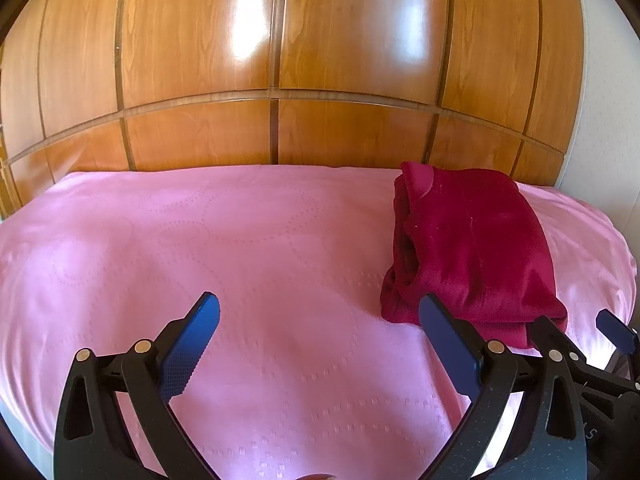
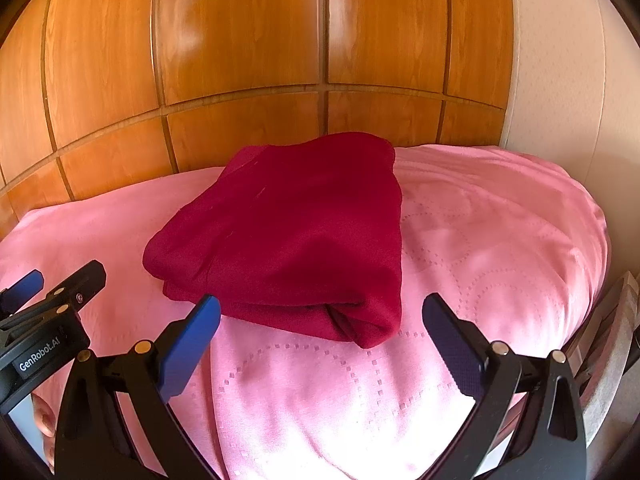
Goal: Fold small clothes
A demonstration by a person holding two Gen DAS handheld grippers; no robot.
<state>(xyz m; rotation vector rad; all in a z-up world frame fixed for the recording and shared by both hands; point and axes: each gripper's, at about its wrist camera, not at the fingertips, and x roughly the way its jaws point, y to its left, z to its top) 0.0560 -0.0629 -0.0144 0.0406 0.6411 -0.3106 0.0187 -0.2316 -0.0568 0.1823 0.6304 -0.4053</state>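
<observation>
Although both tools are near the cloth, neither one touches it. The dark red garment [image 2: 288,236] lies on the pink bedspread [image 2: 480,248] of the bed, close to the wooden headboard [image 2: 240,60], and it is already a compact bundle of several layers. Its top face looks smooth, and the stacked edges show at the near side. In the left wrist view the bundle sits toward the right part of the bed, with a looser, open fold on its left side.

The left gripper [image 1: 318,330] has its blue pads wide apart and holds nothing; it hangs over bare bedspread, just beside the near left corner of the bundle. The right gripper [image 2: 322,330] is also wide open and empty, directly in front of the near edge of the bundle.

Judging from this, the folding of this piece seems almost or fully finished. What may be left is only to tidy the loose left fold. No other clothes are visible on the bed.
</observation>
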